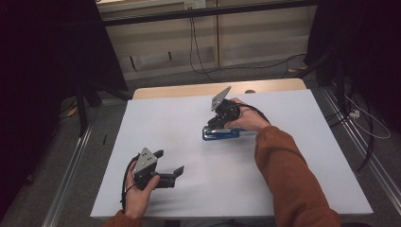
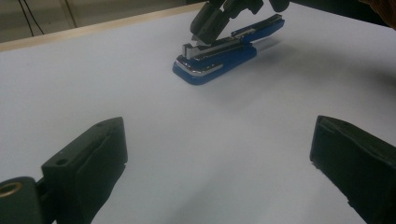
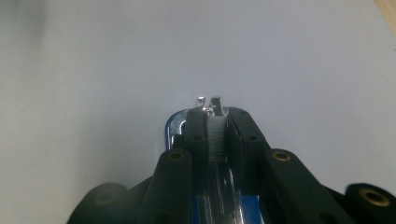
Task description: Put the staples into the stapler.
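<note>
Stapler (image 1: 221,134) mid-table in closed right tool (image 1: 213,124), open left tool (image 1: 166,166) well apart

A white tabletop (image 1: 189,123) is taking up the middle of the room, with a strip of pale wood (image 1: 189,89) showing along its far edge. Grey floor (image 1: 56,189) is spreading around it on both sides, and metal rails (image 1: 71,165) are running along the floor to the left and right of the table. Behind it, a beige wall (image 1: 156,42) is catching the light, crossed by a dark horizontal bar (image 1: 208,12). Black cables (image 1: 194,42) are hanging down the wall and trailing over the floor. Dark curtains (image 1: 42,56) are closing off both sides, leaving those corners in shadow. A white cable (image 1: 366,120) is lying looped on the floor at right.
</note>
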`<state>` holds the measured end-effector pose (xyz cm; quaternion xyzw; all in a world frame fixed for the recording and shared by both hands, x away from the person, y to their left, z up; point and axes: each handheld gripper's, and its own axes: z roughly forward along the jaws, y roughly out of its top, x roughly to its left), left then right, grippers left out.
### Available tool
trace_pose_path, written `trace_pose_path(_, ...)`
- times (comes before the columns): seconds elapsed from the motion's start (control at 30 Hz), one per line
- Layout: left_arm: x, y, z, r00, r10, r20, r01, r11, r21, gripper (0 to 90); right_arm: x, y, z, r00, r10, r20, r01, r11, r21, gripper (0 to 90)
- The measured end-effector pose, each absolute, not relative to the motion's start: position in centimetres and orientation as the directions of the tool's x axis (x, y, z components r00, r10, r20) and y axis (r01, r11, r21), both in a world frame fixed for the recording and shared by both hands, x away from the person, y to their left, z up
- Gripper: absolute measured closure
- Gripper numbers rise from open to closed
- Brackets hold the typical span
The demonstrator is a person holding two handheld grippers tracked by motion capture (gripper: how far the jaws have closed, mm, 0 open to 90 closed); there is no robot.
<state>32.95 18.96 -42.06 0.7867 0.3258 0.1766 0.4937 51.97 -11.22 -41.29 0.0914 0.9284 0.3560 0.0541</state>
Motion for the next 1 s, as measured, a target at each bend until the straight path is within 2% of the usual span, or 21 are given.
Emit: trace_pose_path(1.0, 32.96, 18.99, -42.04, 0.725, 0.688, -0.044, 0.337, -0.297, 0.893, 4.2, 52.17, -10.78, -41.45, -0.988, 0.144, -0.06, 0.068, 0.742, 0.667, 79.2)
